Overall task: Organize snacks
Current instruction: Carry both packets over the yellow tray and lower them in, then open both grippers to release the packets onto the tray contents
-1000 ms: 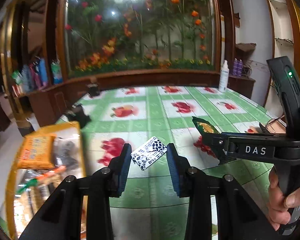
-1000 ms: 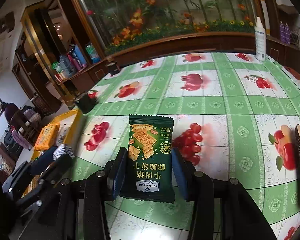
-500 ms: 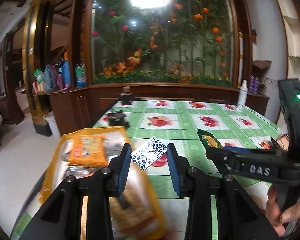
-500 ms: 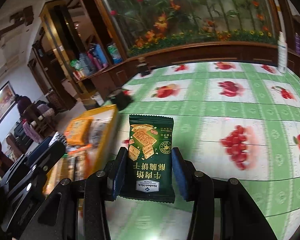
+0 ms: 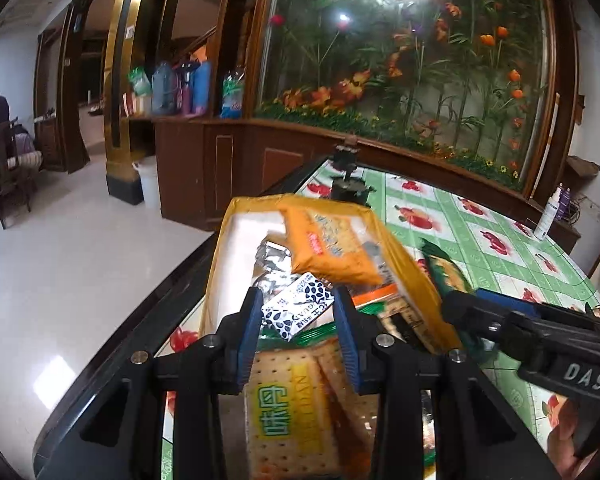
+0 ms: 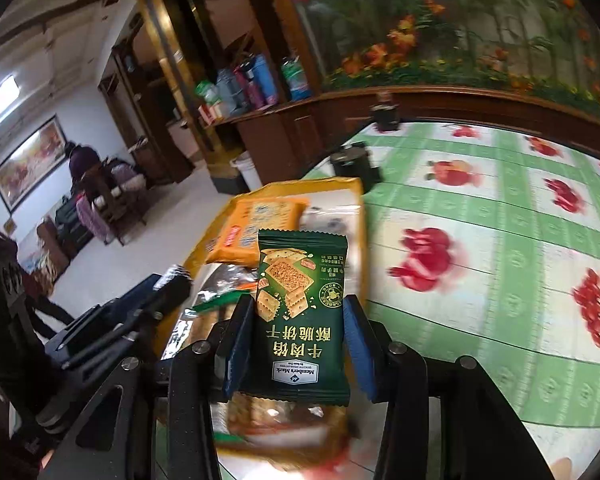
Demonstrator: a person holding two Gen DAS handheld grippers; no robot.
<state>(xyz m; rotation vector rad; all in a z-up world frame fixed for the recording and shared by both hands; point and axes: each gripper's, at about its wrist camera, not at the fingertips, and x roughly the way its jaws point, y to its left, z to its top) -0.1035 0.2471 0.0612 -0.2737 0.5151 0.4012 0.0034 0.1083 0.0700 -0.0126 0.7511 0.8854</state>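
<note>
The left gripper [image 5: 298,312] has its jaws closed narrowly on a small white packet [image 5: 298,310] with a dark leaf print; both blue pads press its edges, and the packet sits tilted between them. This gripper is above the yellow tray [image 5: 416,276], which stands at the near left corner of the worktop [image 5: 480,240]. The tray holds an orange pack [image 5: 330,246] at its far end, silver wrappers under it, and a cracker pack [image 5: 296,400] with a yellow-green label at the near end. The right gripper [image 6: 298,340] has its jaws closed on a green cracker packet [image 6: 300,312], held upright with its print upside down; the pads press both side edges. This packet hangs over the tray's [image 6: 344,184] near right part, with the orange pack [image 6: 256,228] beyond it. From the left wrist view the right gripper [image 5: 460,312] appears just right of the tray, with a hand [image 5: 568,444] on its handle. The worktop [image 6: 500,240] carries a green checked cloth with red fruit prints. A white bottle [image 5: 548,218] stands at its far right edge.
</note>
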